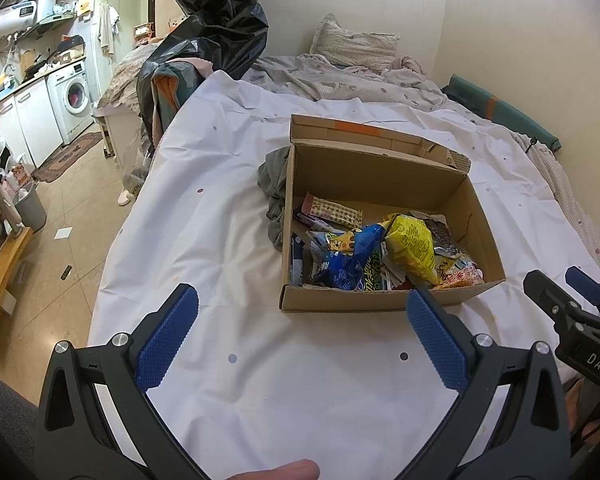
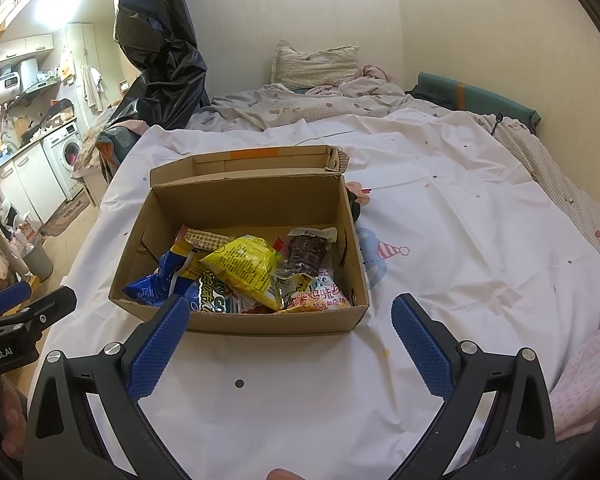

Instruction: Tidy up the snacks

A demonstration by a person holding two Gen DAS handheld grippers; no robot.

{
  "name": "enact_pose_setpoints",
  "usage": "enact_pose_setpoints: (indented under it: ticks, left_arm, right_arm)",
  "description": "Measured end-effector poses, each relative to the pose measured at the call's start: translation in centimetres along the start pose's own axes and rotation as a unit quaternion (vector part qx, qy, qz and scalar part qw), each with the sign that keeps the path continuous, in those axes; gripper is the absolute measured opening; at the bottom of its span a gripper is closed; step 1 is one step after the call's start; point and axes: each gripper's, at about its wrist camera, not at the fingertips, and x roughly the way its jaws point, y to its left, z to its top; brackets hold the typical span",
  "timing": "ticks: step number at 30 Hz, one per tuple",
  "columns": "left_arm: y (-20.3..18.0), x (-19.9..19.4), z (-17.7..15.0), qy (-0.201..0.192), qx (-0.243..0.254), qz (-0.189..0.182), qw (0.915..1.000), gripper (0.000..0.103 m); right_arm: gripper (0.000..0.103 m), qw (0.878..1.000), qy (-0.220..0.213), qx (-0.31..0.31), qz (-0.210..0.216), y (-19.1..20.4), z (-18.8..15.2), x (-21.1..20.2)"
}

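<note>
We see the bed [image 2: 440, 220], its white sheet spread as a work surface. On it sits an open cardboard box [image 2: 260, 322], flap folded back for access. Snack packets [image 2: 244, 272] lie heaped inside, yellow bag on top. Left hand-held gripper [image 1: 302, 300] and right hand-held gripper [image 2: 290, 312] hover short of the box, both released and empty, likely ready to pick.

occluded: grey cloth [image 1: 274, 196] behind cardboard box [image 1: 292, 240] | lower snack packets buried
</note>
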Motion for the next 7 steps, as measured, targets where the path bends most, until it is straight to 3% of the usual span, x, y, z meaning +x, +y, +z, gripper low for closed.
enact_pose_setpoints:
  ticks: [7]
  left_arm:
    - [-0.01,-0.04,-0.04,0.003,-0.001,-0.004,1.0,0.103]
  right_arm:
    - [0.103,1.0,0.0,0.0,0.0,0.03,-0.05,-0.03]
